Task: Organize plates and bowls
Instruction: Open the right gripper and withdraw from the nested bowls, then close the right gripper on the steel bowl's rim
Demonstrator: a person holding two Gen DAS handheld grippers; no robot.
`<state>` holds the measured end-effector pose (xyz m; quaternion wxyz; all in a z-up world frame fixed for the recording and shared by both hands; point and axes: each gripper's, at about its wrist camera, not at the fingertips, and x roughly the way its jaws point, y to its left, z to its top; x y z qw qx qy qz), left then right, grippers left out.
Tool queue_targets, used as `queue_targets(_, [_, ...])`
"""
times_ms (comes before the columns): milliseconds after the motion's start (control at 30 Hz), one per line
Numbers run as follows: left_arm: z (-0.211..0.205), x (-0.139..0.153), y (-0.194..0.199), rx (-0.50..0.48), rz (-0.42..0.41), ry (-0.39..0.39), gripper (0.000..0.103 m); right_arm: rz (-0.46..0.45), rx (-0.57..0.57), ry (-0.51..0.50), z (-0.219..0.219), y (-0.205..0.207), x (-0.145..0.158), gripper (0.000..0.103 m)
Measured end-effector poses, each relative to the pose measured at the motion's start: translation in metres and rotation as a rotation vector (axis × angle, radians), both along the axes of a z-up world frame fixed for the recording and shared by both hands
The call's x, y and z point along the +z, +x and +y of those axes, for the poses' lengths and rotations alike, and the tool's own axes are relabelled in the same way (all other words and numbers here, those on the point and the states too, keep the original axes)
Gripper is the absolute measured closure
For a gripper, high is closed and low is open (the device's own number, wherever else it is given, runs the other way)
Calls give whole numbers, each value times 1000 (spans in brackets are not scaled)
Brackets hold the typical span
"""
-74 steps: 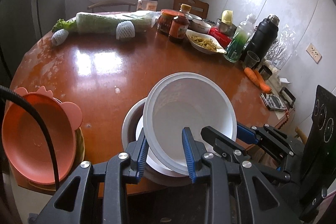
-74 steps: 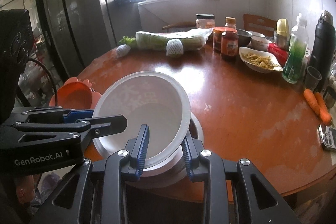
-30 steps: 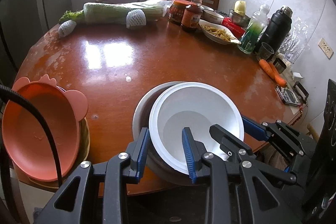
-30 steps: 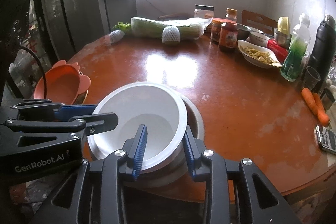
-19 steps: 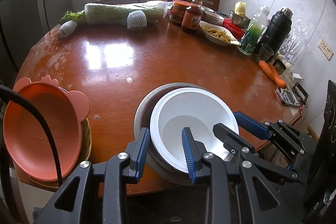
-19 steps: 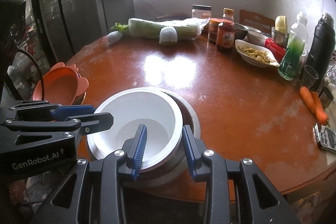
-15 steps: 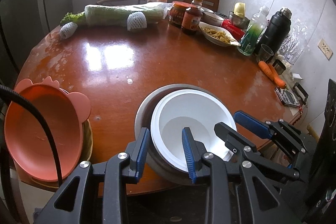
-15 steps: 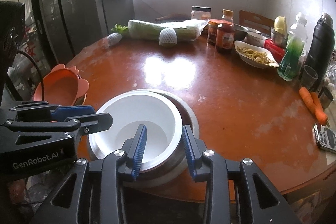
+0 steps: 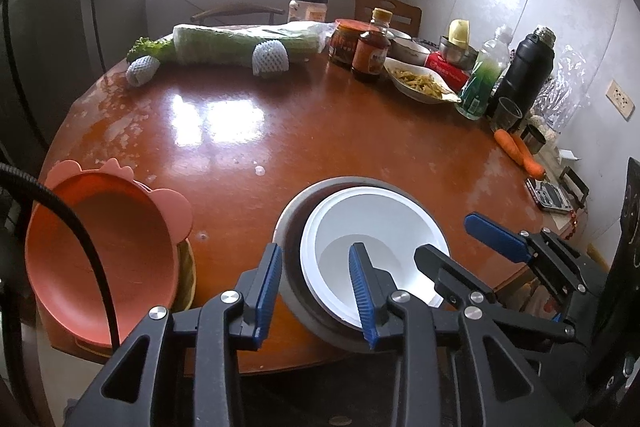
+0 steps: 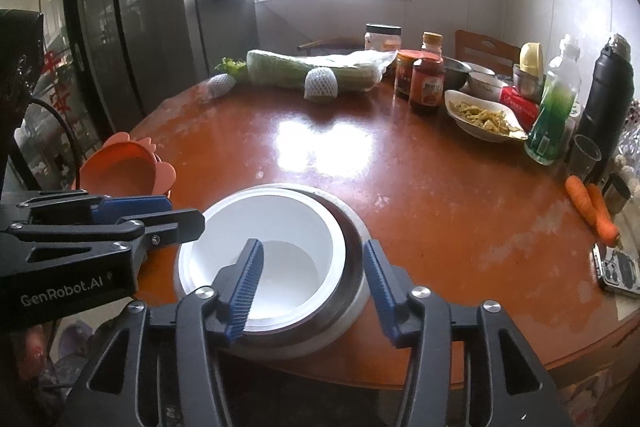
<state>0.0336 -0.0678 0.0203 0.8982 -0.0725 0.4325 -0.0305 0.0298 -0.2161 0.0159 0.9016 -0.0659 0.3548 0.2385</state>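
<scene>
Both just unclenching off white bowl [image 9: 376,215]: left gripper [image 9: 315,255], right gripper [image 10: 312,247]; nested in grey bowl [image 9: 290,223] at table [image 9: 280,131] edge, open tabletop beyond.

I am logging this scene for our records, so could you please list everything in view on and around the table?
white plastic bowl: 1, white, nested in the grey bowl
grey metal bowl: 1, grey, near table edge
orange eared plate: 1, orange, left edge, on other dishes
round wooden table: 1, reddish-brown
wrapped cabbage: 1, green, far side
foam-netted fruits: 2, white, by the cabbage
sauce jars: 2, red-brown, far side
white dish of food: 1, far right
green bottle: 1, right
black flask: 1, right
carrots: 2, orange, right edge
left tool: astride the bowls' near rims, just been opening
right tool: open, just been opening
</scene>
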Motion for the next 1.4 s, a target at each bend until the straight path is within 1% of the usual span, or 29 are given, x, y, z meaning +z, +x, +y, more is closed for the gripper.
queue_targets(167, [2,0,-1,6,3,8,65,-28,-1,-11,0,-3,5,35])
queue_targets(333, [4,-2,0,8,10,8,65,-15,-24,-7,-4,1,3,32])
queue_targets(500, [4,-6,3,2,30,1,65,20,-39,2,-7,6,-2,32])
queue_targets(600, [3,-9,5,-6,42,-6,65,25,-44,2,-9,8,-4,32])
queue_targets(733, [2,-15,8,-6,60,-23,61,40,-54,2,-12,11,-8,32])
queue_targets(1000, [2,-25,15,0,87,-37,60,81,-58,17,-15,19,-19,32])
queue_targets(1233, [3,-29,19,9,86,-43,55,138,-61,58,-20,28,-30,32])
queue_targets(1400, [4,-40,25,15,123,-51,54,185,-64,94,-21,34,-39,32])
